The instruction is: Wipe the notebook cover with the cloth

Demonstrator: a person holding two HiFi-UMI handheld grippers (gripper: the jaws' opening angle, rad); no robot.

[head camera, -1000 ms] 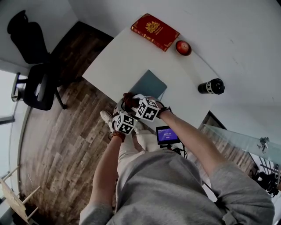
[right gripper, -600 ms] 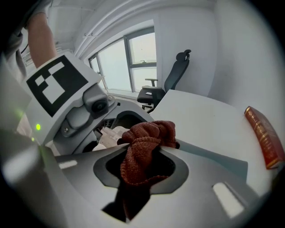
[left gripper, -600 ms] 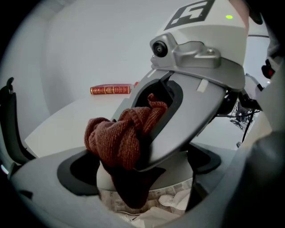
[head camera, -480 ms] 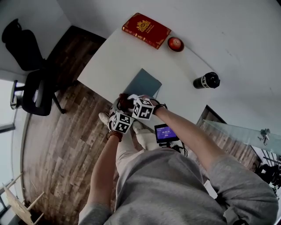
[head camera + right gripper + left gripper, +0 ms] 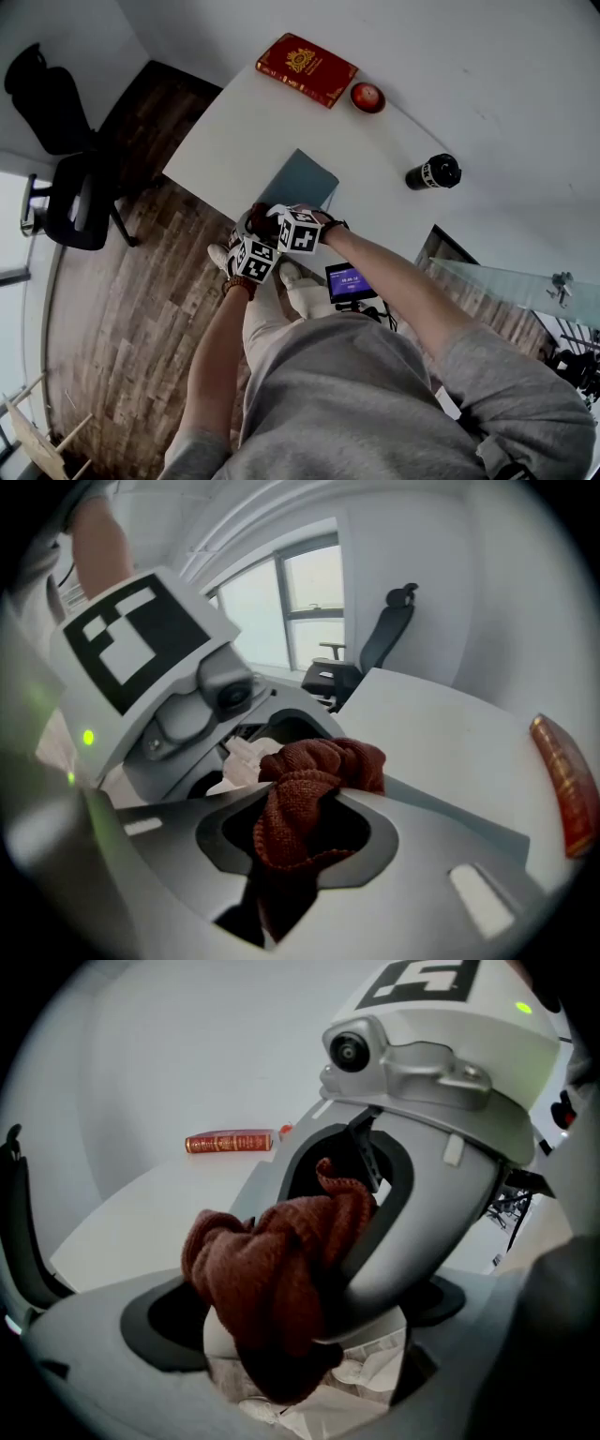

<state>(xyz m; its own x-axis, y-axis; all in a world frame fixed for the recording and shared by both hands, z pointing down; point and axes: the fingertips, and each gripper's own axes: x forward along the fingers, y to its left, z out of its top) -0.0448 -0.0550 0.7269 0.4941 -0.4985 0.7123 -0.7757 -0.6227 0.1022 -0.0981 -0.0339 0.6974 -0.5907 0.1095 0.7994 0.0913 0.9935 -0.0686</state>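
Observation:
A blue-grey notebook (image 5: 298,180) lies on the white table (image 5: 225,141) near its front edge. Just short of it, both grippers meet around a crumpled rust-red cloth (image 5: 262,219). My left gripper (image 5: 255,231) is shut on the cloth (image 5: 272,1260), which bunches up out of its jaws. From the right, my right gripper (image 5: 273,221) is also shut on the cloth (image 5: 309,780), and a fold hangs down through its jaws. Its curved finger (image 5: 412,1204) crosses the left gripper view. The cloth hangs above the table edge, apart from the notebook.
A red book (image 5: 306,69) lies at the table's far edge, with a small red round thing (image 5: 367,97) beside it. A black can (image 5: 431,172) lies to the right. A black office chair (image 5: 66,197) stands on the wood floor at left. A lit screen (image 5: 348,278) sits below the hands.
Both grippers stay pressed together on the cloth at the table's front edge. The whole pair has drifted slightly left in the head view. The notebook has not moved.

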